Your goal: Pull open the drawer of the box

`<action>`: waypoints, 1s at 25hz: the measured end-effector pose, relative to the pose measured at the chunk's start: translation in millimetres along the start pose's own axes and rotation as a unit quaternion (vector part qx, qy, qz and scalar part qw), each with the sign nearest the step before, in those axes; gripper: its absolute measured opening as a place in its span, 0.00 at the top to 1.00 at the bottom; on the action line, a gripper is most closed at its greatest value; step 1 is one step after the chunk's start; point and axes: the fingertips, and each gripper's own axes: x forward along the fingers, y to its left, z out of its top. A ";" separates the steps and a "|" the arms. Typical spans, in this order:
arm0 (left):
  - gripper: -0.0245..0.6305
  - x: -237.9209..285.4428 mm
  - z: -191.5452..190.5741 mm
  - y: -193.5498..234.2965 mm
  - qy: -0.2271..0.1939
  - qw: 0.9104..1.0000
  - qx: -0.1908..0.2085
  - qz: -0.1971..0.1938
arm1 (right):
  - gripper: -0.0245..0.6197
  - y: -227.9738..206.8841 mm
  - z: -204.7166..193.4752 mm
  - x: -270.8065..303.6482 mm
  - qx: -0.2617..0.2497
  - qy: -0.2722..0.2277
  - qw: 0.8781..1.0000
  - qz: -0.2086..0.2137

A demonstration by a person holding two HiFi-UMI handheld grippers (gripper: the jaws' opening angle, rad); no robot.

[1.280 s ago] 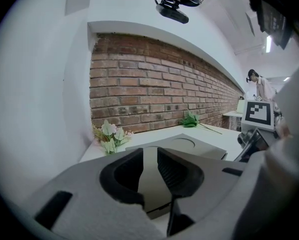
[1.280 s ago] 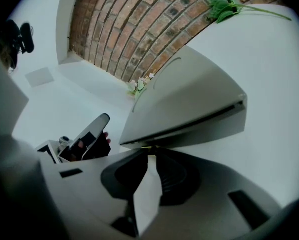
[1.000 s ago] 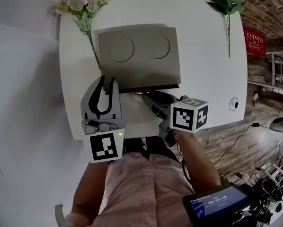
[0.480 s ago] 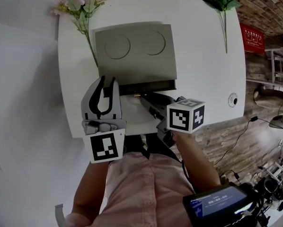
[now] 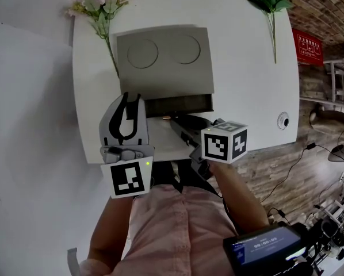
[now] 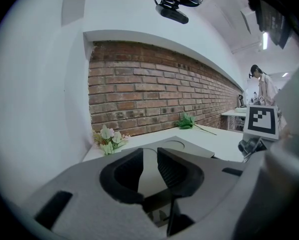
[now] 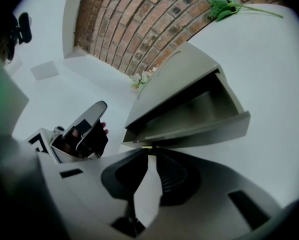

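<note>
The drawer (image 5: 178, 105) of the grey box (image 5: 163, 62) stands partly pulled out toward the person, near the middle of the white counter (image 5: 247, 85). The right tool (image 5: 172, 119) is clenched on the small brass pull (image 7: 146, 147) at the drawer's front edge. The left tool (image 5: 132, 100) hovers just beside the box's front left corner, jaws apart and grasping nothing, while a white flower sprig (image 5: 100, 7) and a green leafy sprig (image 5: 271, 2) lie at the counter's far corners.
</note>
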 end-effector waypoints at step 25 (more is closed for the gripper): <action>0.82 -28.2 5.7 -16.0 -0.010 1.000 0.005 0.010 | 0.87 4.7 -34.4 -12.4 -0.010 0.011 1.000 0.000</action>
